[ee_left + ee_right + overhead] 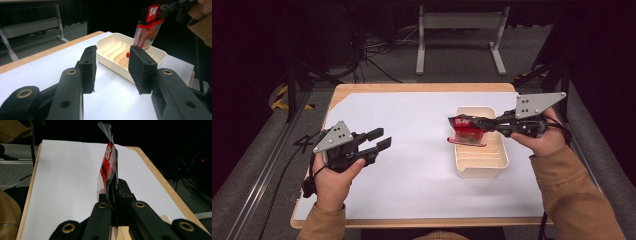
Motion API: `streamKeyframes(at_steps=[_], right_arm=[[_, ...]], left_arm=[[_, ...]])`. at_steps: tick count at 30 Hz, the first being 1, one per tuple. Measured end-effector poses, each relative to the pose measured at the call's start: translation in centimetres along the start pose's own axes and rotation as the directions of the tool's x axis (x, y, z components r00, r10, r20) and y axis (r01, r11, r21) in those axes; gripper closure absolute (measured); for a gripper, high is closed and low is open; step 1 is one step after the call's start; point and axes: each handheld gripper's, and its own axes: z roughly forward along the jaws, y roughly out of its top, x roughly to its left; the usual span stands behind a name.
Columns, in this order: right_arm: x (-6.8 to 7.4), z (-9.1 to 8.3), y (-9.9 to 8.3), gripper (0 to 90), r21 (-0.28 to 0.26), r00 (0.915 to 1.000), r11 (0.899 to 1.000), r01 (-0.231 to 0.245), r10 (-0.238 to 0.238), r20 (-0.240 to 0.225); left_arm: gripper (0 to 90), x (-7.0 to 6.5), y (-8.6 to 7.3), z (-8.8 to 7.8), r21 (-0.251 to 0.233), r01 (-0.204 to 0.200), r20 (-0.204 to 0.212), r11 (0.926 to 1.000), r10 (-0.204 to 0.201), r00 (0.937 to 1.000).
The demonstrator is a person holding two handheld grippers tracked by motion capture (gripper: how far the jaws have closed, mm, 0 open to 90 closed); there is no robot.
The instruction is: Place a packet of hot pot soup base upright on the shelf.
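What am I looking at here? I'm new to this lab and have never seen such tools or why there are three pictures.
A person sits at a table covered with white paper, holding a hand-operated gripper in each hand. The high view looks down from above; the other two pictures come from cameras riding on each gripper, looking along its black jaws. On the paper stands a cream tray with ribs inside and a small red piece in it. The right gripper is shut on a red and clear packet, held above the tray. The left gripper is open, holds nothing, and hovers at the left.
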Motion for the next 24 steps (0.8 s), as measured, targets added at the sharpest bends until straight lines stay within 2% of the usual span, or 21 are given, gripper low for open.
streamKeyframes(at_steps=[12, 24], right_arm=[[-1.4, -1.0, -1.1, 89.5, 0.016, 0.9990, 1.000, -0.009, 0.008, 0.045], [-2.3, -1.4, -2.1, 89.5, 0.037, 0.9977, 0.999, -0.007, 0.005, 0.068]], left_arm=[[59.0, 0.8, -0.6, 0.0, 0.017, 0.022, -0.019, 0.9996, -0.022, 0.9996], [58.8, 1.2, -1.0, 0.0, 0.030, 0.038, -0.031, 0.9988, -0.037, 0.9988]])
